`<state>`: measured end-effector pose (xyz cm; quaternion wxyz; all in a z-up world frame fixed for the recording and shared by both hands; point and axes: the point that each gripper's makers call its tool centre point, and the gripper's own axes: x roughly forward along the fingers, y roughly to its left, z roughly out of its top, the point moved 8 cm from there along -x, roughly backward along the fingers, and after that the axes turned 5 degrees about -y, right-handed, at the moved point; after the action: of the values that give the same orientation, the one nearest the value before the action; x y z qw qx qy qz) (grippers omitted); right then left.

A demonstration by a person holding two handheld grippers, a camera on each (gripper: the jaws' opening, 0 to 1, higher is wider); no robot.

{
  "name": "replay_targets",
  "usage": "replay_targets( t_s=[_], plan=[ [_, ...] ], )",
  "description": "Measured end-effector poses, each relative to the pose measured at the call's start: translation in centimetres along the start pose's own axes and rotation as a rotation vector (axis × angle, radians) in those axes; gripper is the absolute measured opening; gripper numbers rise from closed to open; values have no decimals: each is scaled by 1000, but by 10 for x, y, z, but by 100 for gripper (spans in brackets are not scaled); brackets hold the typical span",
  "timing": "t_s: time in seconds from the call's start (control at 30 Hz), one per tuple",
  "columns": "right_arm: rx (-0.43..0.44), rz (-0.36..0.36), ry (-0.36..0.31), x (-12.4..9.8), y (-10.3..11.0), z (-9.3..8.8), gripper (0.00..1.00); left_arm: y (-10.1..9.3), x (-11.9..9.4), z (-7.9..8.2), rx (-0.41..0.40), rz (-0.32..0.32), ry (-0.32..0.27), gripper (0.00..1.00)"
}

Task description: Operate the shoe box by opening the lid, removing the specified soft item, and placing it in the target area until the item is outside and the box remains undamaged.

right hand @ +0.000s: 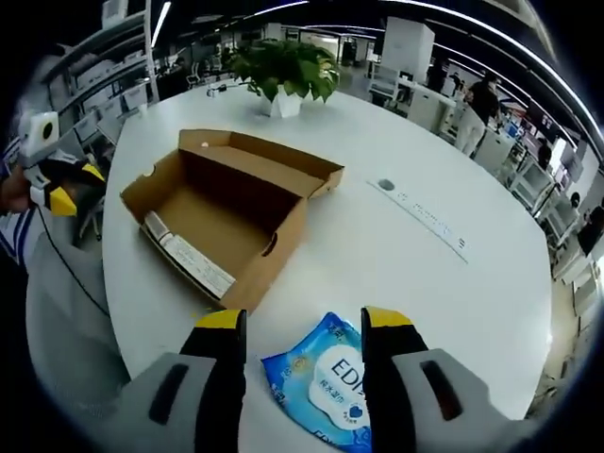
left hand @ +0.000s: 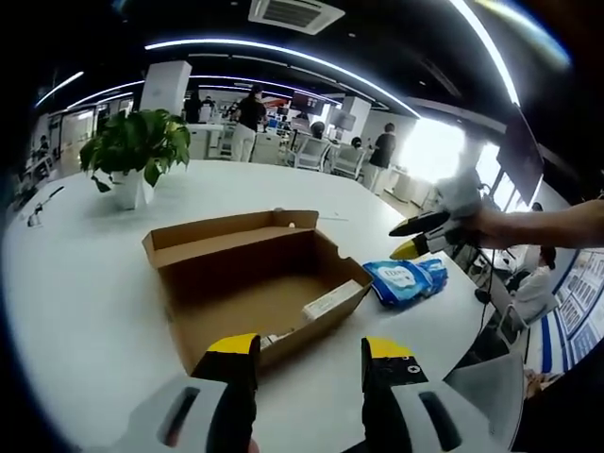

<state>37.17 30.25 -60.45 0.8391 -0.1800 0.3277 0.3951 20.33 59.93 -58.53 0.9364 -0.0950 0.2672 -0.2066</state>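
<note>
Now the shoe box [right hand: 226, 217] is sitting open on the white table [right hand: 396, 255], a long label strip lying inside. Blue soft pack [right hand: 326, 377] is lying outside, just near the box corner. Right gripper [right hand: 302, 326] is hovering over pack, jaws apart, empty. Left gripper [left hand: 311, 351] is hanging near box, jaws apart too.

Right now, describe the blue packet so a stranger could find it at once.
On the white table sits an open cardboard shoe box. Just outside its near corner lies the blue packet, flat and soft. It is the one glossy blue thing there, with white lettering.
</note>
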Motion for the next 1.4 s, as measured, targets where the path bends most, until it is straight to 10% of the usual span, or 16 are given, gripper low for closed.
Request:
replay_targets(
  t_s=[1.4],
  plan=[
    [-278, 277, 68, 56, 45, 54, 47, 9, 4, -17, -22, 1, -7, 46]
  ],
)
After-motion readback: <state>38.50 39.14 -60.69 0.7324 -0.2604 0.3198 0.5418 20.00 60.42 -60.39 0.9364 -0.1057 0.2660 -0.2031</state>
